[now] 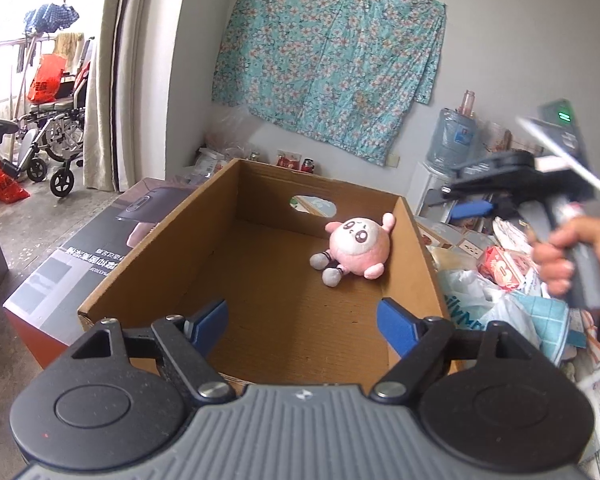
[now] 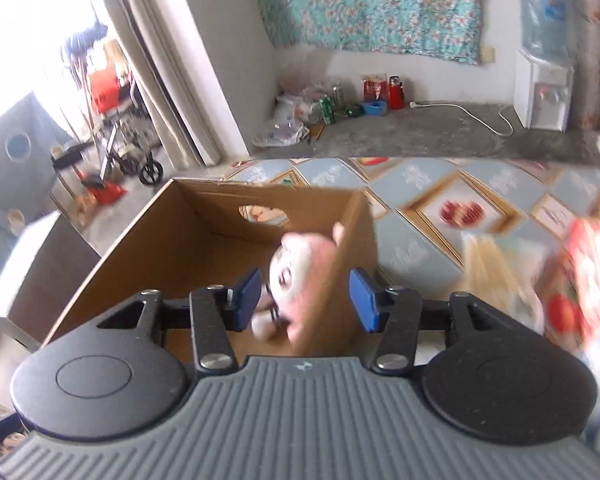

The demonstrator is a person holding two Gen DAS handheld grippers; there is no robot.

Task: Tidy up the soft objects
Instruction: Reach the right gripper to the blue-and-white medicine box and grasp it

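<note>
blue-padded right tool (image 2: 304, 300) apparently part-open, empty, above pink plush (image 2: 300, 276)

A round pink plush toy (image 1: 355, 249) lies inside the open brown cardboard box (image 1: 204, 236), near its far right corner (below the oval hand hole). A printed carton (image 1: 72, 264) sits left of the box; a heap of bags and packets (image 1: 496, 280) lies right.
</note>
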